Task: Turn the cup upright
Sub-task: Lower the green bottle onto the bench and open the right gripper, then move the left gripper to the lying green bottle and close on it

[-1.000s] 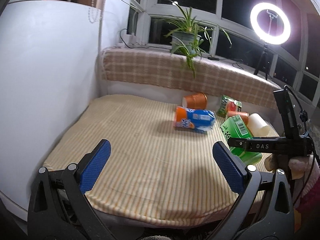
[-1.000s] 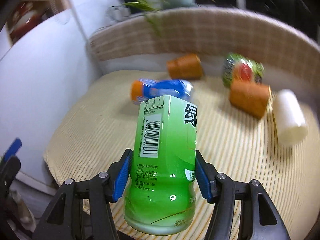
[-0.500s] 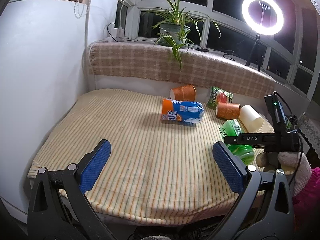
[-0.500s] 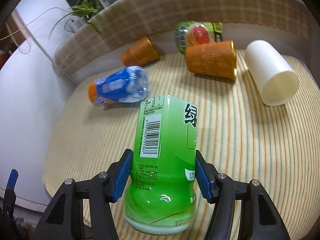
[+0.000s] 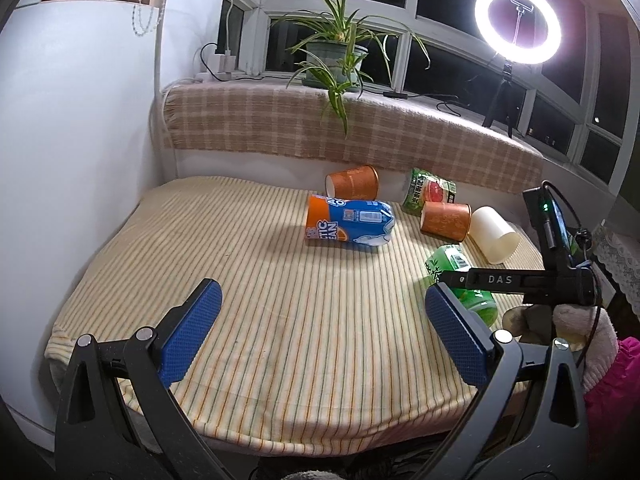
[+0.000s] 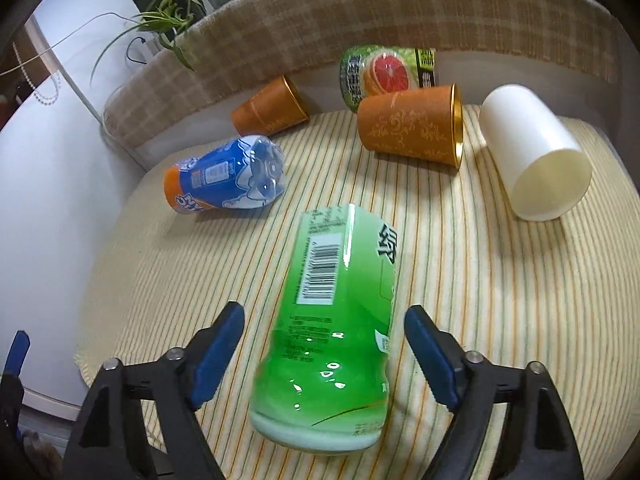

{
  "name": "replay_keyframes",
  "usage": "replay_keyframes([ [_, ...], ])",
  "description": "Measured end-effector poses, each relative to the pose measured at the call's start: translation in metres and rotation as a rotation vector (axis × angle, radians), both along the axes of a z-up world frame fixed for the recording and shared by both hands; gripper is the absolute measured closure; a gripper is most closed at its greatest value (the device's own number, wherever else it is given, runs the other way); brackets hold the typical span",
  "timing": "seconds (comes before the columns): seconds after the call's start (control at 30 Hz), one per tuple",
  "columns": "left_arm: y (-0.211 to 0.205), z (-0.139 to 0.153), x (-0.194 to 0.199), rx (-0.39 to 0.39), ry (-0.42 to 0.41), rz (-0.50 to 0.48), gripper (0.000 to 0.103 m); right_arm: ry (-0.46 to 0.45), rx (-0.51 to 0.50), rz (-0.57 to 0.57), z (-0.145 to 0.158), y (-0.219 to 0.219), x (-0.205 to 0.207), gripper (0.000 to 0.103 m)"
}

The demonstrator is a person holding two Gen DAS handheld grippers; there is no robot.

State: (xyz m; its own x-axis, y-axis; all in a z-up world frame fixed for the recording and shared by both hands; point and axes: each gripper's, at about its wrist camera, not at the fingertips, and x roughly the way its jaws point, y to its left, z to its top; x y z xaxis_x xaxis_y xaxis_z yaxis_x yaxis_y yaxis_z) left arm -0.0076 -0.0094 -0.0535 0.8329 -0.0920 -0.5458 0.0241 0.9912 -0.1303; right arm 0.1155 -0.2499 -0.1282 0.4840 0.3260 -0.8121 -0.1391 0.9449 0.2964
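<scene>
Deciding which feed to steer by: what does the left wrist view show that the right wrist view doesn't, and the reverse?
Only the left wrist view shows the ring light, the windows and the right tool's camera mount. Only the right wrist view shows the right tool open, pads clear of the green bottle, which lies tilted. Both show the two orange cups, white cup and blue bottle, all on their sides.

striped cushion carries toppled cups and bottles.
</scene>
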Motion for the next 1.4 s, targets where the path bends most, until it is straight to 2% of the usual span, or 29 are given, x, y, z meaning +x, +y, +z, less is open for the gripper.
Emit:
replay_keyframes([
  [0.23,-0.011,-0.001,0.014,-0.023,0.023,-0.055,0.0,-0.104,-0.046,0.019,0.024,-0.012,-0.029,0.014],
  [0.43,-0.026,-0.005,0.034,-0.042,0.062,-0.119,0.0,-0.186,-0.1,-0.033,0.039,-0.038,-0.069,0.013],
  [0.73,-0.059,-0.025,0.086,-0.212,0.253,-0.304,0.0,-0.227,-0.168,-0.17,0.044,-0.08,-0.111,0.013],
  [0.83,-0.068,-0.033,0.101,-0.241,0.302,-0.315,0.0,-0.221,-0.166,-0.2,0.042,-0.09,-0.119,0.013],
  [0.97,-0.08,-0.046,0.126,-0.317,0.399,-0.36,0.002,-0.215,-0.166,-0.223,0.04,-0.099,-0.125,0.013],
  [1.07,-0.085,-0.057,0.143,-0.396,0.48,-0.38,0.008,-0.217,-0.167,-0.232,0.04,-0.103,-0.128,0.013],
  [1.17,-0.089,-0.07,0.16,-0.461,0.549,-0.38,0.018,-0.216,-0.169,-0.241,0.039,-0.104,-0.129,0.013],
  [1.4,-0.101,-0.092,0.183,-0.528,0.642,-0.38,0.019,-0.207,-0.167,-0.259,0.037,-0.111,-0.13,0.013],
])
